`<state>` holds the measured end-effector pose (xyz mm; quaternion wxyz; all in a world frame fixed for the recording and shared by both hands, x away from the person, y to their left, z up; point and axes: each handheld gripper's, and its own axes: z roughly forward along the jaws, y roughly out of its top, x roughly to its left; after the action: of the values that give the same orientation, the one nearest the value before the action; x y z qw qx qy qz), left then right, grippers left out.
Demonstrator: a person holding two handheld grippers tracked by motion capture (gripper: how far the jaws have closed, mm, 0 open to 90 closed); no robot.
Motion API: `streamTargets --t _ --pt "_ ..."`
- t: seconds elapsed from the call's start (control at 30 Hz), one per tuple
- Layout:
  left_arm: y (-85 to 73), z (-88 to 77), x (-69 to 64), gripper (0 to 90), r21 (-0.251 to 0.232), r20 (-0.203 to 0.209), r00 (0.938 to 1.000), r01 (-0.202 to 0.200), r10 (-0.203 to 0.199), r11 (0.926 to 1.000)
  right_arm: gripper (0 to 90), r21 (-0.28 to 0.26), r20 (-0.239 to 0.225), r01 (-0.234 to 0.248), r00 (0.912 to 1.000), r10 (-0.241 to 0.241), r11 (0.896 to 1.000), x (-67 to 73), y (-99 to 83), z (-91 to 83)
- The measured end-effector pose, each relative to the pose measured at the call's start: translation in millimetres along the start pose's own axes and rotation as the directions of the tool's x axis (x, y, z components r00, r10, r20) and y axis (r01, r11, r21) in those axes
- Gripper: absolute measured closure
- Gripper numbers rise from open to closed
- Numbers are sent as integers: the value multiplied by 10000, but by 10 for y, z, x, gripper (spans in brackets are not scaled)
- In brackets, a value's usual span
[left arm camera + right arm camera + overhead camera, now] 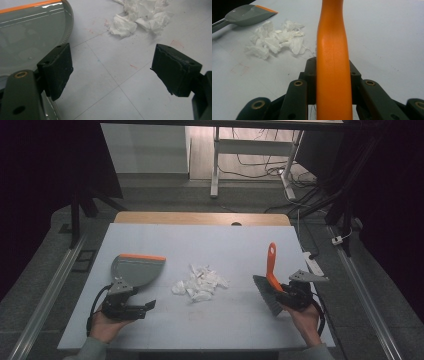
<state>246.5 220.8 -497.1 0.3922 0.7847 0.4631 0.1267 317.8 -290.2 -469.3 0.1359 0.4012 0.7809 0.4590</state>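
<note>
The right gripper (289, 292) squeezes the orange brush (270, 270). The left gripper (145, 306) is wide open, holding nothing. The dustpan (136, 269) sits at nine o'clock from the paper scraps (200, 283).

One dustpan (138, 268), one brush (270, 280), one paper heap (201, 283)

A pale table (200, 240) stands on grey floor (165, 195). Beyond it are a white desk frame (216, 165), tangled cables (280, 167) and dark curtains (40, 170).
</note>
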Motion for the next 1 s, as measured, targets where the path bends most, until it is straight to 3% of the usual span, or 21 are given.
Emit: streamTargets --t 1.0 --pt "50 6 7 183 204 -5 10000 -74 74 9998 705 -89 59 158 9999 -158 9998 15 -3 -29"
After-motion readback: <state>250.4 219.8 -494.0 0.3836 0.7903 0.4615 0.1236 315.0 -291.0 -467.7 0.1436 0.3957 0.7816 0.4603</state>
